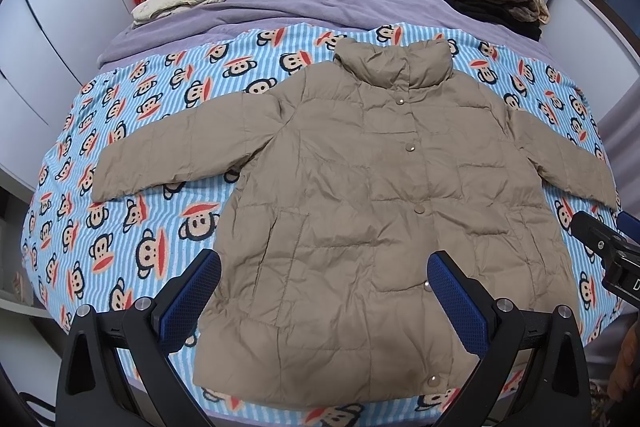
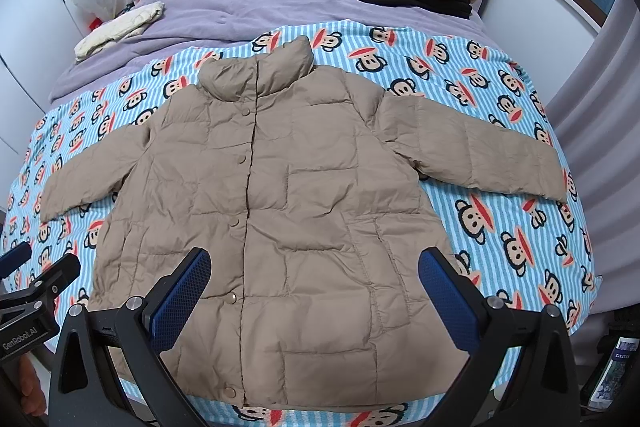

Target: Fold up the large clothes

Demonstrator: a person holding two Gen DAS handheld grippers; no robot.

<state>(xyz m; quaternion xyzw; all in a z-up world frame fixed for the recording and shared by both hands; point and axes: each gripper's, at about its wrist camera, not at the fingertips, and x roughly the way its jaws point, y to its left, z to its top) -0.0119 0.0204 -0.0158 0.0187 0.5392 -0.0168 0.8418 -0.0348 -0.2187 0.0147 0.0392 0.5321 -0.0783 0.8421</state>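
flat, quilted tan puffer jacket (image 1: 360,187), striped fleece blanket (image 1: 132,155)

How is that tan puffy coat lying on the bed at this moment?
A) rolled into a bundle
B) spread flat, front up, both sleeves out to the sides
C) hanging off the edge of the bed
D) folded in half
B: the tan coat lies flat on the monkey-print blanket, snaps showing down the front, one sleeve stretched out to each side.
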